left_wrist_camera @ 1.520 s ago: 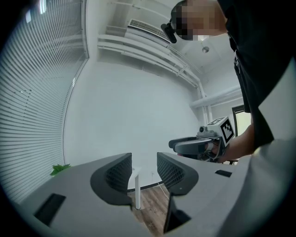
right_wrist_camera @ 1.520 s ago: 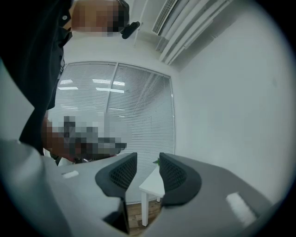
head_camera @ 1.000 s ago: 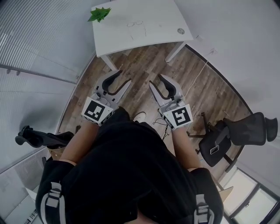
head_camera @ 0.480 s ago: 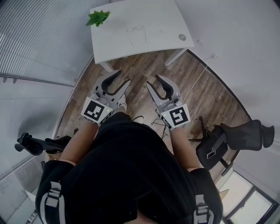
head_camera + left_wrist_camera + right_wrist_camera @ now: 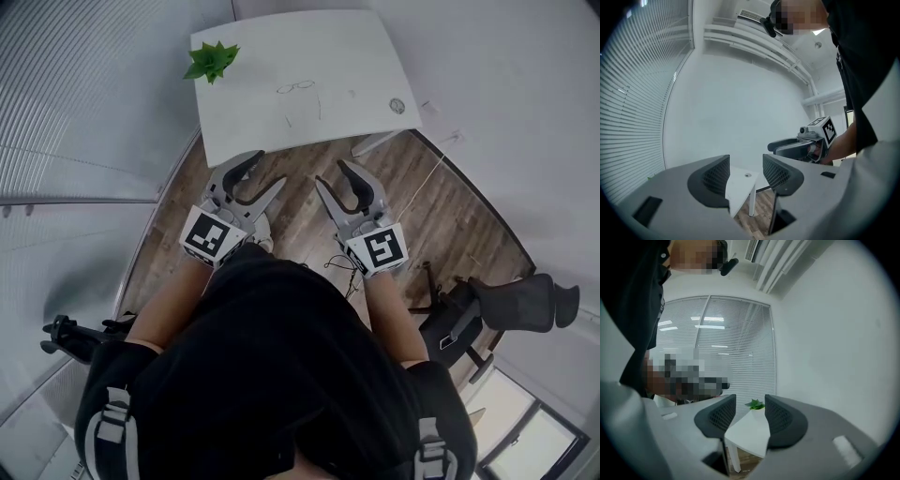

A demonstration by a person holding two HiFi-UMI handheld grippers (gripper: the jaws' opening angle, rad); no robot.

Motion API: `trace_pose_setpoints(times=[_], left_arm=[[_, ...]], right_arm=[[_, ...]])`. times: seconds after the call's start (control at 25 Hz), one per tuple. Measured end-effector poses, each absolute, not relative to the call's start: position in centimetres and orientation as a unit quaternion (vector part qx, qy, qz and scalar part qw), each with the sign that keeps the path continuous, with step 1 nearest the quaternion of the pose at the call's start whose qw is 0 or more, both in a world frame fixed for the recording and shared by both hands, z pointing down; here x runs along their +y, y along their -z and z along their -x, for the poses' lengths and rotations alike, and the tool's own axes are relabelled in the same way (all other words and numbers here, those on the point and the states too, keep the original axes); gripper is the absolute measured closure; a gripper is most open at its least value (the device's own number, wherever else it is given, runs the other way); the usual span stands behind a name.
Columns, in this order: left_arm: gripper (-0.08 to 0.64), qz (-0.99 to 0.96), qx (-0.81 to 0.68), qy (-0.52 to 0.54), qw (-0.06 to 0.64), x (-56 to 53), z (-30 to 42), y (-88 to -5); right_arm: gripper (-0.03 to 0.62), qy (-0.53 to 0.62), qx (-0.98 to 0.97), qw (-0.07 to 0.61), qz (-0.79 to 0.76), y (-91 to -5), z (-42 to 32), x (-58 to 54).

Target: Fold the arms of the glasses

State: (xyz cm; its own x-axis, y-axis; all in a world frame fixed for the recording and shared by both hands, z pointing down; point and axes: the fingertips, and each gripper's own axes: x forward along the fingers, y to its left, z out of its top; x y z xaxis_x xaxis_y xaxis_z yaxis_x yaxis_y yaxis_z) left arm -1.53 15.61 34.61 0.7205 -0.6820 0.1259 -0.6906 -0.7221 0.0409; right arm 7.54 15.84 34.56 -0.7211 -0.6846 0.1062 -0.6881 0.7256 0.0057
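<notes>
A person in a black top (image 5: 272, 375) fills the lower half of the head view, standing on a wood floor (image 5: 441, 206) with both arms held out toward a white desk (image 5: 281, 56) at the top centre of the frame. A black office chair (image 5: 506, 305) sits at the lower right.

The left tool (image 5: 258, 178) and the right tool (image 5: 335, 183) hang side by side over the floor at mid-frame, just short of the desk's near edge. Each has its jaws spread with nothing between them, and both pairs have just been opening. In the left gripper view, the left tool (image 5: 745, 173) frames a corner and a leg of the desk (image 5: 740, 185), with the right tool (image 5: 806, 143) at mid-right. In the right gripper view, the right tool (image 5: 750, 416) frames the desk (image 5: 750, 432) and a green plant (image 5: 755, 404).

The plant (image 5: 212, 61) stands at the desk's upper left corner. The glasses (image 5: 296, 87) lie near the middle of the desk, well apart from both tools, their thin arms stretched out from the frame. A small round object (image 5: 397, 106) rests by the desk's right edge.
</notes>
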Motion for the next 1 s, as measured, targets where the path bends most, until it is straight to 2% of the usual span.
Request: trace_pose_setpoints(times=[0.44,1.0], left_arm=[[0.296,-0.934,-0.350,-0.050,0.061,7.6,5.3,-36.3],[0.296,-0.919,-0.375,-0.089,0.083,-0.4,5.8,-41.9]], right_arm=[[0.336,-0.039,-0.915,0.077,-0.394,-36.6,-4.4,8.1],[0.337,-0.027,-0.922,0.154,-0.354,-41.8,-7.3,-1.0]])
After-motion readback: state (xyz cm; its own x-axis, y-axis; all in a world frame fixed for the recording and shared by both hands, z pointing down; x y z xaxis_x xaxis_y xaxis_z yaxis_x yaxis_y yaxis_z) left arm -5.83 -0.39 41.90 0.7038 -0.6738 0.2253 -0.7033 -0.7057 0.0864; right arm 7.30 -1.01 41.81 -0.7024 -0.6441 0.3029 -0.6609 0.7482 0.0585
